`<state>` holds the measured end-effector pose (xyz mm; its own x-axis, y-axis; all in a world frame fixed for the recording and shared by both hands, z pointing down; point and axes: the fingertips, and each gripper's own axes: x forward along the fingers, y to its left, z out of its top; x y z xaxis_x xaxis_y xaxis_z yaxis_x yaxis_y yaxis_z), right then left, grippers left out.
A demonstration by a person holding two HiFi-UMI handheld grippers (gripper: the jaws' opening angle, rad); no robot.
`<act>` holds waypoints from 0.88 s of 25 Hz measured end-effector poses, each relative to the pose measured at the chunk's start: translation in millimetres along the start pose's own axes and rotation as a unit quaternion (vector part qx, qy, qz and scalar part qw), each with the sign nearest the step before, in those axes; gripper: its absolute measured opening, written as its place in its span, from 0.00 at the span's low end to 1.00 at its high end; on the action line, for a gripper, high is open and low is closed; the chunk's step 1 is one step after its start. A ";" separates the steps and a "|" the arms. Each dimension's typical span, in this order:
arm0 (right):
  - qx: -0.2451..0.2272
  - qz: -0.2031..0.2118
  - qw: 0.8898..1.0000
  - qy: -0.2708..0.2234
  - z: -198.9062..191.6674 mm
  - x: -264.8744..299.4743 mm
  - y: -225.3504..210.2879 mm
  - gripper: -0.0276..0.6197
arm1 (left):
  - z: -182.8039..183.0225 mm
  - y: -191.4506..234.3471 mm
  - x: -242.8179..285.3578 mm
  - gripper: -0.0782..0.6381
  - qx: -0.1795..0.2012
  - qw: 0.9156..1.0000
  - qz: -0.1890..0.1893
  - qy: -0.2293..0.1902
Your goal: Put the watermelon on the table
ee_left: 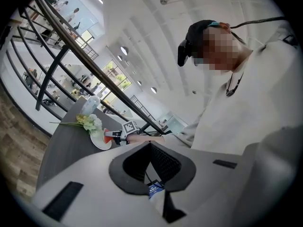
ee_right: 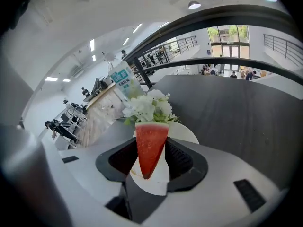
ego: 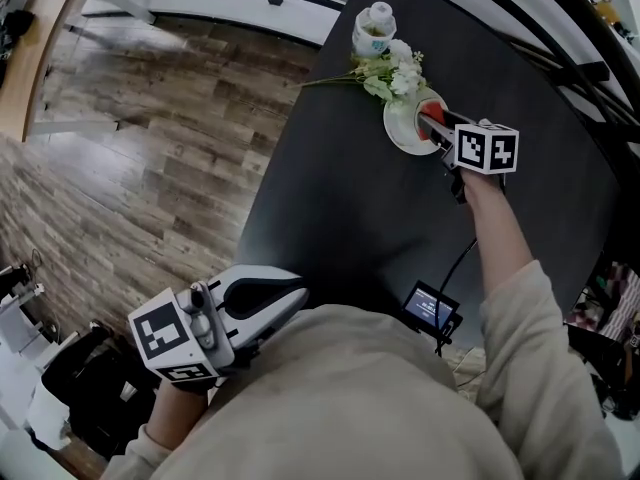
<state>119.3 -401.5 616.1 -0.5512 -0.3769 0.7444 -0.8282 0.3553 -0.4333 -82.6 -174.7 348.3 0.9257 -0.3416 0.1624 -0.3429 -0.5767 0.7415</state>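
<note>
The right gripper (ee_right: 151, 143) clamps the watermelon wedge (ee_right: 150, 151), rind outward, above the white plate (ee_right: 187, 132) on the dark table (ego: 350, 208); the left gripper (ee_left: 150, 145) has its jaws together, holding nothing.

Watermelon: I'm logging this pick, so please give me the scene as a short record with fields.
table: dark
plate: white, on the table's far side
slice: over the plate, rind end farthest from the right gripper's camera
right gripper: at the plate, one jaw on each side of the slice; unclear whether the pads press on it
left gripper: near the person's body, jaws together, empty
flowers: touching the plate's far rim
bottle: beyond the flowers
task: slice not yet on the table
</note>
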 end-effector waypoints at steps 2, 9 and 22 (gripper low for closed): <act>-0.012 -0.020 1.000 0.009 -5.5 5.6 -4.0 0.34 | 0.8 0.9 -3.4 0.11 -0.002 1.000 0.004 -0.005; -0.067 -0.055 0.995 0.042 -18.8 15.9 -8.6 0.34 | -5.7 0.6 -8.2 0.11 -0.009 1.000 0.010 -0.008; -0.079 -0.056 0.994 0.050 -17.0 14.3 -3.5 0.45 | -5.1 -5.7 -10.5 0.11 0.001 1.000 0.010 -0.015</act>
<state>116.0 -393.5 636.9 -0.4374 -0.3373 0.8336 -0.8530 0.4490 -0.2659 -89.6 -164.0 345.7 0.9132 -0.3756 0.1579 -0.3620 -0.5703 0.7374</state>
